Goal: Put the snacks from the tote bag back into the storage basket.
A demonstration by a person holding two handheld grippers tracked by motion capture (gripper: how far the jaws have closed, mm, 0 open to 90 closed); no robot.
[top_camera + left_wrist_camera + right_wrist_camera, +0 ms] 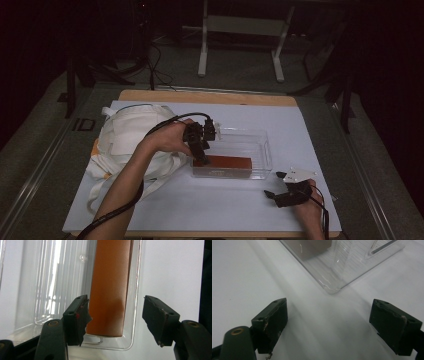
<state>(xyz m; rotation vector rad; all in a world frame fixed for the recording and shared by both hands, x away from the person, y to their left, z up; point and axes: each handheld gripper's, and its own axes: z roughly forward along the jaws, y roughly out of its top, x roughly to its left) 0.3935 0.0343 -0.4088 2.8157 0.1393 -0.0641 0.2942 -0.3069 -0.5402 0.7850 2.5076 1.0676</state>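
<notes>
Tray (260,150) of clear plastic sits near the middle of the white table sheet (200,205), and a long orange-brown block (227,162) lies flat inside it along the wall nearest the person. The left gripper (202,159) reaches down into the tray at the block's 9 o'clock end, its jaws partly apart with one pad touching the block's side and the other standing off beyond the tray wall (so no firm clamp). At about 4 o'clock from the tray the right gripper (272,185) rests low over the sheet, jaws wide with nothing between them, while a cream cloth bag (127,137) lies at the tray's 9 o'clock.
</notes>
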